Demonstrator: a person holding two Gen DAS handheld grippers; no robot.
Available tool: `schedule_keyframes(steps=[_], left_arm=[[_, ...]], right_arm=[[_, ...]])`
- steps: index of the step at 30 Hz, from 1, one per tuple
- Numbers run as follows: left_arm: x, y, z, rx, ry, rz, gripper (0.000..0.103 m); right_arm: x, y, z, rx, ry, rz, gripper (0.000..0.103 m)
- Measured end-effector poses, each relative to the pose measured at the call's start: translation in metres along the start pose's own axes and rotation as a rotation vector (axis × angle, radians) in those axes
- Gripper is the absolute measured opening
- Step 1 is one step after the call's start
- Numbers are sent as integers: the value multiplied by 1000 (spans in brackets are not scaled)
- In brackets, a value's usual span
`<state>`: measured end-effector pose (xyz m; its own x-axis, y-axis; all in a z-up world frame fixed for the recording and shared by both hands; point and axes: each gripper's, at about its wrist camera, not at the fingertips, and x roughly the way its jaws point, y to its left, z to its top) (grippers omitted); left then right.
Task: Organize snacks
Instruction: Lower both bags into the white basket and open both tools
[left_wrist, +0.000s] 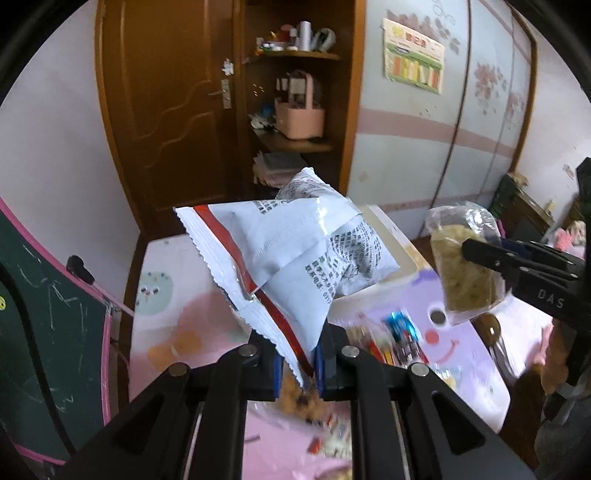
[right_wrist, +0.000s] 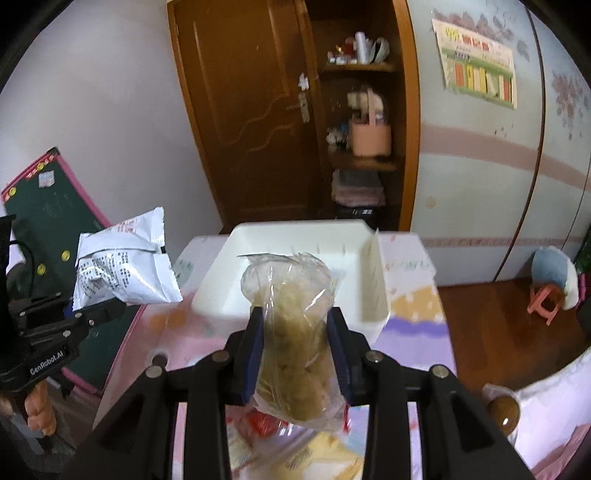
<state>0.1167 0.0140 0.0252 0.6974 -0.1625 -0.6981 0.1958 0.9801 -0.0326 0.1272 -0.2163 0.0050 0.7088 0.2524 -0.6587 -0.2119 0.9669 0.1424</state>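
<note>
At the left, the left gripper has its jaws pinched tight on the crimped edge of a white printed snack packet, held up above the pink table. Behind stands a white bin. To the right, the right gripper clamps, partly open, a clear bag of what looks like yellowish puffed snacks.

A brown wooden door stands beyond the table's far edge, open shelves beside it holding a pink basket; a green chalkboard leans off the table's left edge.
</note>
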Motion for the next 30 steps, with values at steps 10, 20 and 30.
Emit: schedule_keyframes(steps=[10, 20, 30], left_arm=[[48, 14, 66, -54, -27, 39, 11], [112, 12, 89, -59, 29, 56, 11], [147, 16, 88, -84, 70, 121, 84]], right_arm=[[30, -3, 83, 3, -103, -51, 34], [93, -5, 111, 52, -50, -101, 34], [147, -15, 105, 89, 61, -138, 44]])
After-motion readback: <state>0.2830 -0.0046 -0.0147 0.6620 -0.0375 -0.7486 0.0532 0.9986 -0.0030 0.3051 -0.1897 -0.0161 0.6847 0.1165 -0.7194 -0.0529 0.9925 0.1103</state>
